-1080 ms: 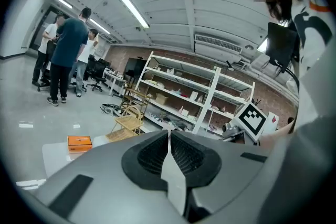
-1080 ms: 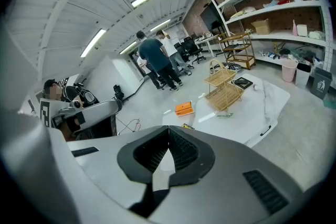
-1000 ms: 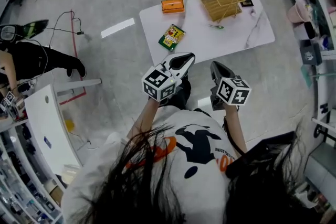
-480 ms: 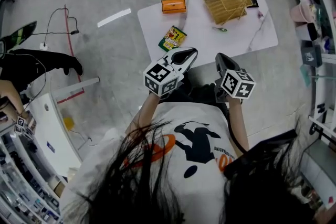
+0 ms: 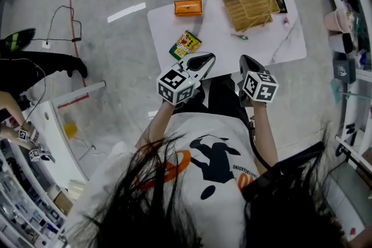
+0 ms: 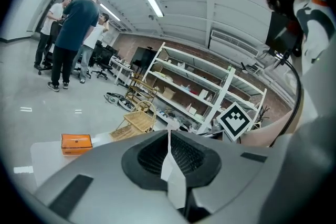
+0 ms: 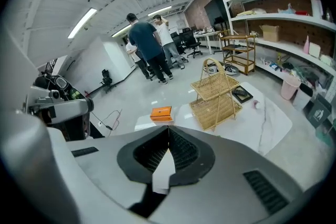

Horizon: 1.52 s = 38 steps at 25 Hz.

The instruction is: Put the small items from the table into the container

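Observation:
A white table (image 5: 273, 46) carries an orange box (image 5: 188, 7), a green and yellow snack packet (image 5: 185, 45), a small green item (image 5: 238, 36) and a wicker basket (image 5: 251, 4) with a raised handle. My left gripper (image 5: 204, 58) is shut and empty, hovering at the table's near edge just short of the packet. My right gripper (image 5: 244, 60) is also shut and empty, at the near edge below the green item. In the left gripper view the orange box (image 6: 76, 142) and basket (image 6: 137, 120) lie beyond the closed jaws. The right gripper view shows the box (image 7: 161, 113) and basket (image 7: 215, 97) ahead.
A black flat item (image 5: 285, 2) and a tiny pink item (image 5: 285, 20) lie right of the basket. Shelving (image 5: 349, 38) runs along the right. A white counter (image 5: 52, 125) and cables (image 5: 64, 26) are on the left. People (image 7: 149, 47) stand far beyond the table.
The person has stepped closer to the table, so both grippers now reach its near edge and sit a little lower. Both jaws stayed shut.

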Each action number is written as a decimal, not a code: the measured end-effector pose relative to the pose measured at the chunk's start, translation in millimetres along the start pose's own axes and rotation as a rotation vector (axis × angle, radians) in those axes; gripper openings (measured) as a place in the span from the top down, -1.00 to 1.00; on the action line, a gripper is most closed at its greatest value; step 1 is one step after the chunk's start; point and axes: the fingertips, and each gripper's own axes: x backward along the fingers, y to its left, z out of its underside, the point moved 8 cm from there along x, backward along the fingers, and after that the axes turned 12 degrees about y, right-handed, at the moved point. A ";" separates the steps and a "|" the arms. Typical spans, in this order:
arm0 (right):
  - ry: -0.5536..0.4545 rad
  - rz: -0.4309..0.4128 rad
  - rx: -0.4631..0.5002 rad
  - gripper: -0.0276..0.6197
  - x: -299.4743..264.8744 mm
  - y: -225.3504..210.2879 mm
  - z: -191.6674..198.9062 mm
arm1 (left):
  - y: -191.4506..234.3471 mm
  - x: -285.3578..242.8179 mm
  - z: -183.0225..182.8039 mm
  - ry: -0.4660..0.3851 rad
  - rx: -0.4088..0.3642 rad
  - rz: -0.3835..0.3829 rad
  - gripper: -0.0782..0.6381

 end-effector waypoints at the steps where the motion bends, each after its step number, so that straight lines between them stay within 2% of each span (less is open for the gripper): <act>1: 0.006 0.016 0.033 0.87 -5.2 -6.8 -4.2 | 1.5 -5.8 -0.8 -0.002 0.007 -0.010 0.75; 4: 0.040 0.045 0.144 0.87 -26.6 -28.8 -14.9 | 6.4 -25.0 -1.7 -0.018 0.033 -0.042 0.75; 10: 0.167 -0.006 0.257 0.85 -91.5 -73.3 -24.0 | 25.4 -67.0 2.9 -0.011 0.091 -0.110 0.75; 13: 0.241 -0.015 0.312 0.67 -129.9 -94.6 -24.0 | 36.4 -87.5 6.5 0.000 0.115 -0.126 0.75; 15: 0.295 -0.016 0.363 0.63 -155.6 -105.1 -21.0 | 43.7 -98.9 9.7 0.011 0.120 -0.136 0.75; 20: 0.412 0.018 0.504 0.59 -209.7 -125.6 -8.0 | 63.2 -125.7 24.4 0.025 0.159 -0.149 0.75; 26: 0.494 0.101 0.649 0.58 -261.8 -148.5 8.8 | 76.5 -158.3 47.2 0.080 0.169 -0.113 0.75; 31: 0.537 0.171 0.695 0.61 -286.7 -161.6 18.0 | 81.8 -170.5 65.1 0.107 0.198 -0.096 0.75; 33: 0.530 0.192 0.685 0.77 -289.6 -165.0 17.6 | 83.8 -171.5 70.9 0.118 0.207 -0.094 0.75; 38: 0.487 0.142 0.592 0.87 -274.8 -160.9 7.8 | 86.4 -169.1 74.8 0.132 0.217 -0.099 0.75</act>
